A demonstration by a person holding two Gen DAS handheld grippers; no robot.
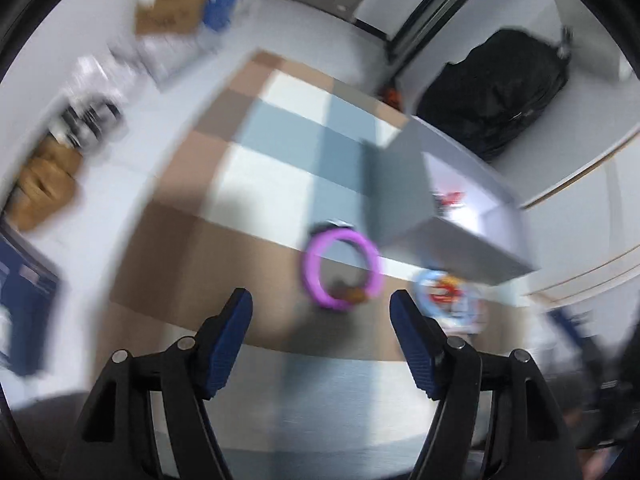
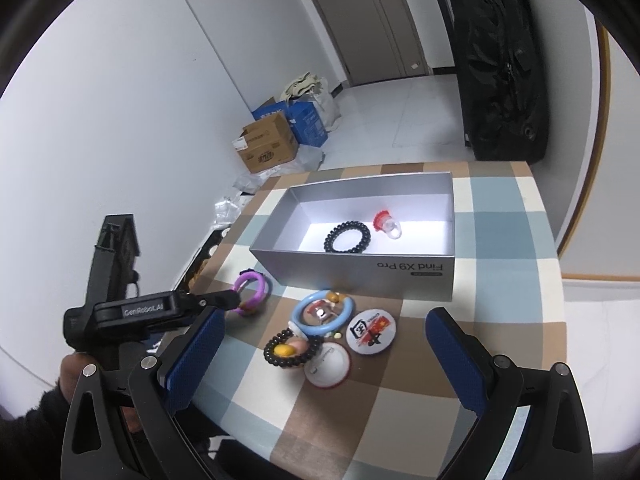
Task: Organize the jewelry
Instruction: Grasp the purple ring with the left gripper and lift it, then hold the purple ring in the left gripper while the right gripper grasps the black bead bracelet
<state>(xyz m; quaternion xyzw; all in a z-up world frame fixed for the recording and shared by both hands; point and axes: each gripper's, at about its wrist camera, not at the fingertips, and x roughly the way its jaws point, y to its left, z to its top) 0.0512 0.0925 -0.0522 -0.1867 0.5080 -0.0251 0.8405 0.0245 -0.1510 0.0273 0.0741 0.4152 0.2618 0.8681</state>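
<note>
A purple ring (image 1: pixel 309 268) lies on the checked tablecloth (image 2: pixel 500 280), left of an open grey box (image 2: pixel 352 268). My left gripper (image 1: pixel 320 308) hovers just short of the purple ring (image 2: pixel 260 280), open with nothing between its fingers; the left wrist view is blurred. In the box lie a black bead bracelet (image 2: pixel 347 237) and a red-and-clear trinket (image 2: pixel 386 224). In front of the box sit a blue ring (image 2: pixel 296 312), a second black bead bracelet (image 2: pixel 272 350) and two round badges (image 2: pixel 370 332). My right gripper (image 2: pixel 324 316) stands open above these, holding nothing.
Cardboard and blue boxes (image 2: pixel 268 144) stand on the floor by the wall beyond the table. A big black bag (image 2: pixel 500 64) leans at the right, near a door (image 2: pixel 360 20). The table's near edge runs just under my right gripper.
</note>
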